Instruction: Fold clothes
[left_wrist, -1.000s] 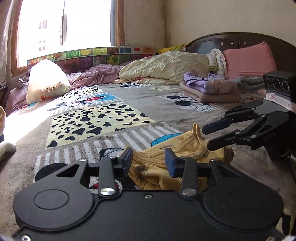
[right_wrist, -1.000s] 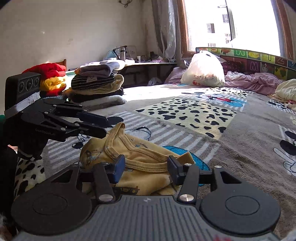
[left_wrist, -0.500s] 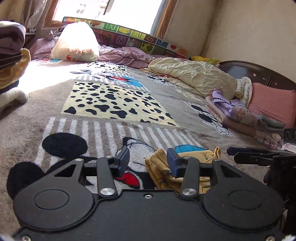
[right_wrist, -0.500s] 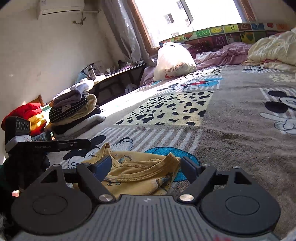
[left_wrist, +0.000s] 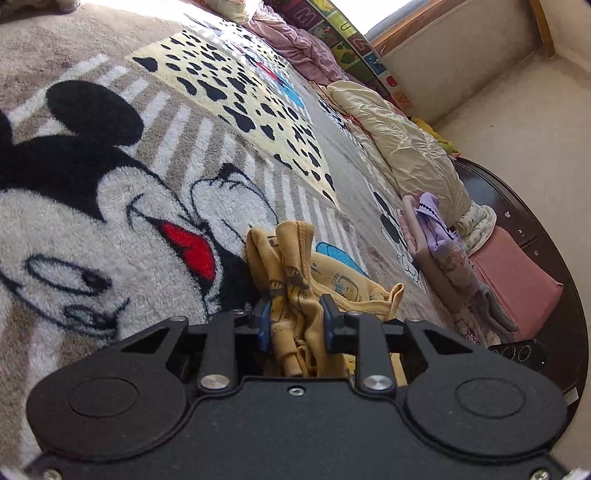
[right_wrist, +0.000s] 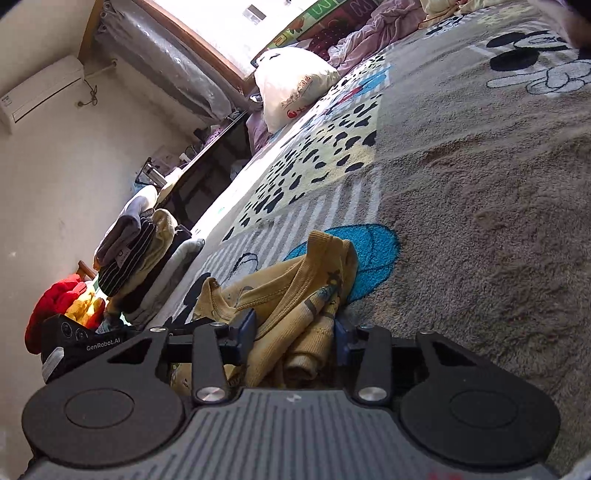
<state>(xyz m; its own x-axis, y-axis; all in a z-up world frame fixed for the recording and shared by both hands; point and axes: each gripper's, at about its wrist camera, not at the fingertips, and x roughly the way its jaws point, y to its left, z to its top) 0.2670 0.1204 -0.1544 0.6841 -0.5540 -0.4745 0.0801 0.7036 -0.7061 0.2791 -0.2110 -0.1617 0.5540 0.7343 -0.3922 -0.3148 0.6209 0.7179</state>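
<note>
left gripper (left_wrist: 295, 325): black, blue pads | right gripper (right_wrist: 293, 334): black, ribbed grey

Small mustard-yellow printed garment (left_wrist: 295, 280), crumpled and bunched, ribbed edges showing, lying on the cartoon-patterned blanket (left_wrist: 122, 221)

Open plush blanket (right_wrist: 480, 192) lies clear ahead of and beside the bunched yellow garment (right_wrist: 295, 295), whereas passage is bounded by the stack of folded clothes (right_wrist: 140, 243) at one edge, the white bag (right_wrist: 295, 85) toward the window, and the cream duvet (left_wrist: 406, 147) and folded purple pile (left_wrist: 439, 240) near the headboard
</note>
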